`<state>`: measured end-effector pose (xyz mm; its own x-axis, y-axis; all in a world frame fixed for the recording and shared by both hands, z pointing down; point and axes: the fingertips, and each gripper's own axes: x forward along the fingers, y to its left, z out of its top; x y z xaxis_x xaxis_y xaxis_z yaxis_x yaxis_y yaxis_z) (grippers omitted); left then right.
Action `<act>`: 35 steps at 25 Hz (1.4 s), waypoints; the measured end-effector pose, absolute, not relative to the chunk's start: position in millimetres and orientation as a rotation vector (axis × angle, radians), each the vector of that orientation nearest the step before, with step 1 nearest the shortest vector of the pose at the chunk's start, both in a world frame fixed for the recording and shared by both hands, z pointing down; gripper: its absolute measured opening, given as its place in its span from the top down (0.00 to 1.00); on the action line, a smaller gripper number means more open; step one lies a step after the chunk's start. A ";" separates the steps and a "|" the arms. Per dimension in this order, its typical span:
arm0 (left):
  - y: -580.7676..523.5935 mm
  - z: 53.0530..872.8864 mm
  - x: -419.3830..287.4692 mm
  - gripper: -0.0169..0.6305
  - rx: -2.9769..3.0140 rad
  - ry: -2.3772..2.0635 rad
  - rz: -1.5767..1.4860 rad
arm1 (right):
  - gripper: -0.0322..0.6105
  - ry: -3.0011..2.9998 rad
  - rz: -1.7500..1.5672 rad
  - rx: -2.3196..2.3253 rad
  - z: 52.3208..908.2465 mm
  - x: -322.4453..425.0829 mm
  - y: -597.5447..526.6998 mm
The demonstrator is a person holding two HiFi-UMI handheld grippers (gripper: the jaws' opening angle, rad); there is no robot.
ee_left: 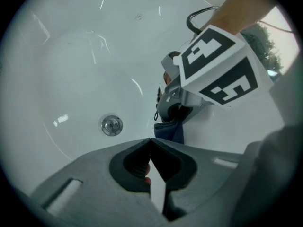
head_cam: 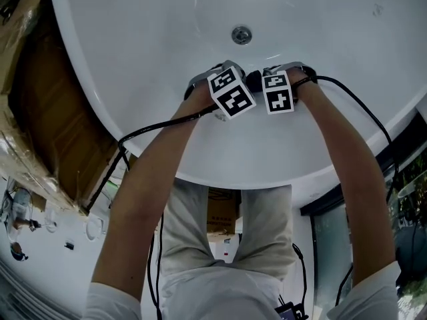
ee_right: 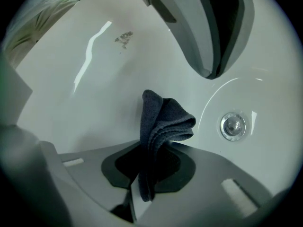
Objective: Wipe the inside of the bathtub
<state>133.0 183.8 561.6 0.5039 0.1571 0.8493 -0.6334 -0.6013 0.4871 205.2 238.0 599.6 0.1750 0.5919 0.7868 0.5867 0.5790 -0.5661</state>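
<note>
While a person leans over a white bathtub [head_cam: 133, 45], both forearms reach down into it, and the two grippers sit side by side, almost touching, just below the round metal drain [head_cam: 241, 35]. The left gripper [head_cam: 215, 74] has its jaws pressed together tip to tip with nothing between them, and its own view shows the bare tub floor and the drain ahead. The right gripper [head_cam: 288, 68] is clamped on a folded dark blue cloth [ee_right: 163, 119]. The cloth stands up out of the closed jaws in a bunched fold, in front of the pale tub wall. In the right gripper view the drain lies to the right of the cloth, apart from it. A small greyish smudge [ee_right: 124, 38] marks the tub wall above and to the left of the cloth. Black cables [head_cam: 157, 127] trail from both grippers back over the tub rim. Brown cardboard [head_cam: 47, 112] lies beside the tub on the person's left.
</note>
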 end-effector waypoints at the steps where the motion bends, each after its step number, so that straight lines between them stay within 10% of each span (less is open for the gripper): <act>1: 183.5 559.3 133.0 0.97 1.906 -0.394 1.189 | 0.87 -1.479 -0.001 -1.071 595.2 207.0 239.7; 35: 216.5 468.5 145.4 0.97 1.955 -0.322 1.206 | 0.87 -1.469 0.027 -1.174 464.9 230.0 288.6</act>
<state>145.4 216.5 468.5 0.5135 0.1838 0.8382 -0.5777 -0.6482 0.4960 230.0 288.6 464.9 0.2032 0.6504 0.7319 0.6226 0.4910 -0.6093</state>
